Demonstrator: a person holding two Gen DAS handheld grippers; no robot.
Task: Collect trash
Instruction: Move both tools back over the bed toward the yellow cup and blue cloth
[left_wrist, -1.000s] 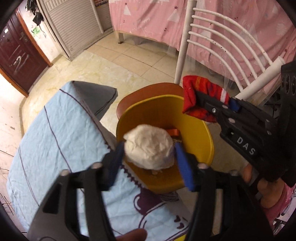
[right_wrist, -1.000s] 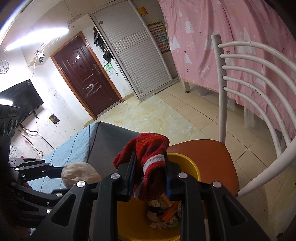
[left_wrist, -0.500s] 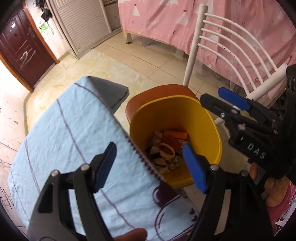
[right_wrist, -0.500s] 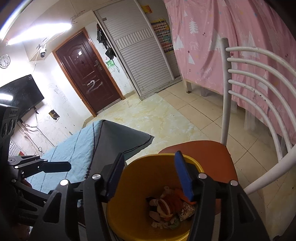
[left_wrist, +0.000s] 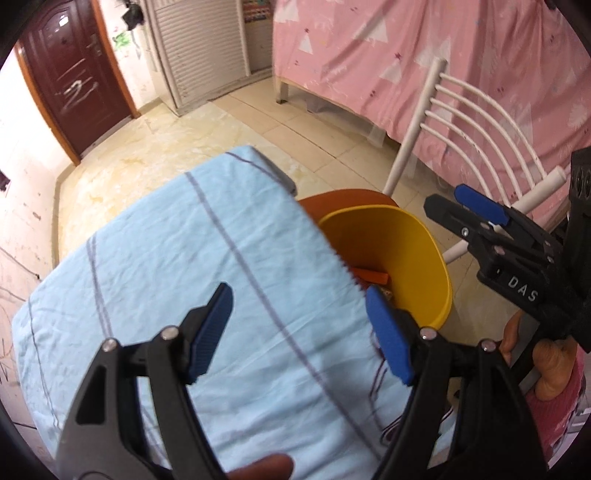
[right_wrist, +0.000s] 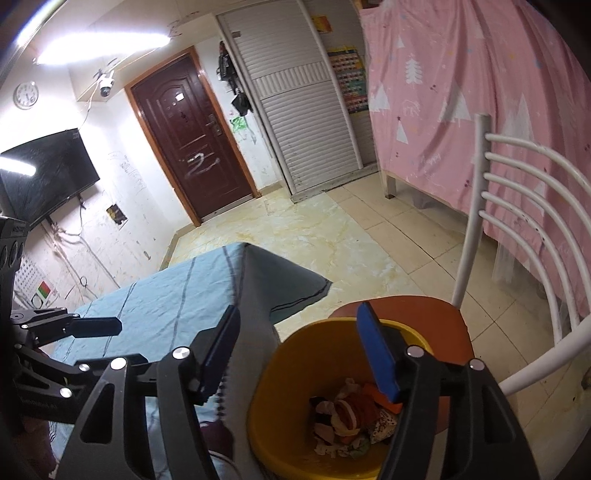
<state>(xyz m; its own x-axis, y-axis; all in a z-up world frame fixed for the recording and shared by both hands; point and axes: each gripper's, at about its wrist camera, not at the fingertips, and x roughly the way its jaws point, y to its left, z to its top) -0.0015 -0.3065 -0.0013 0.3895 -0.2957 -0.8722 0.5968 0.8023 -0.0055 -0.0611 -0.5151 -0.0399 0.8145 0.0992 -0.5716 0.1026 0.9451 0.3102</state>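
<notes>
Yellow bin sits on the orange chair seat, hard against the edge of the counter with its blue striped cloth. Trash lies in the bin bottom. Left gripper wide, empty, over the cloth. Right gripper jaws opening, nothing between them, above the bin rim. White chair back and pink curtain behind.
</notes>
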